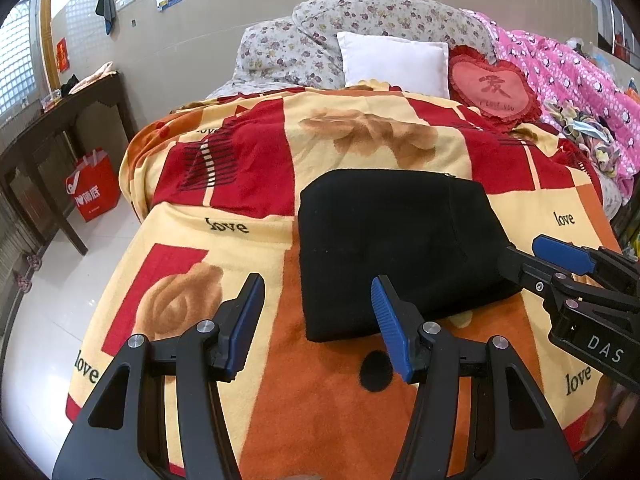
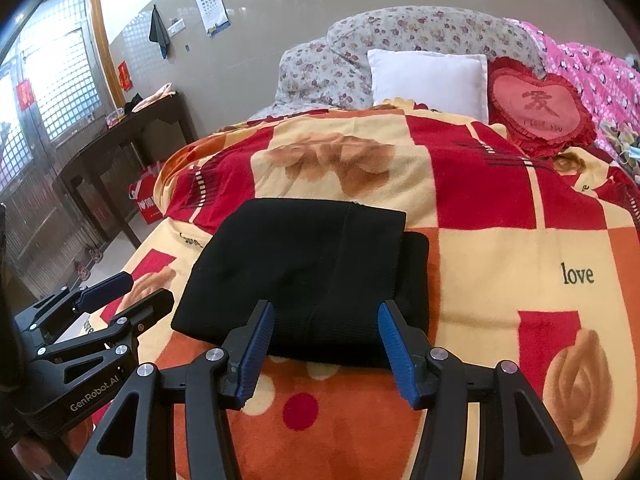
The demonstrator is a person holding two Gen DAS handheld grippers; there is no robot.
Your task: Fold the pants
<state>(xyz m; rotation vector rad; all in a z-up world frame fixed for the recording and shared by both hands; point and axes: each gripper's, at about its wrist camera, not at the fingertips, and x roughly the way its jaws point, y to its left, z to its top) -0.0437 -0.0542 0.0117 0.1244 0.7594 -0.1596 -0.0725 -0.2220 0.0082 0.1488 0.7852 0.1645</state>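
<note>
The black pants [image 1: 396,248] lie folded into a compact rectangle on the patterned blanket [image 1: 248,216] of the bed. They also show in the right wrist view [image 2: 308,272]. My left gripper [image 1: 318,300] is open and empty, just short of the pants' near left corner. My right gripper [image 2: 326,320] is open and empty, its fingertips at the pants' near edge. The right gripper shows at the right of the left wrist view [image 1: 532,256], at the pants' right edge. The left gripper shows at the left of the right wrist view [image 2: 144,292].
A white pillow [image 1: 396,62], a red heart cushion [image 1: 496,88] and floral bedding [image 1: 360,24] lie at the bed's head. A pink quilt [image 1: 568,76] is at the right. A dark wooden table [image 1: 60,128] and a red bag [image 1: 94,186] stand on the floor at the left.
</note>
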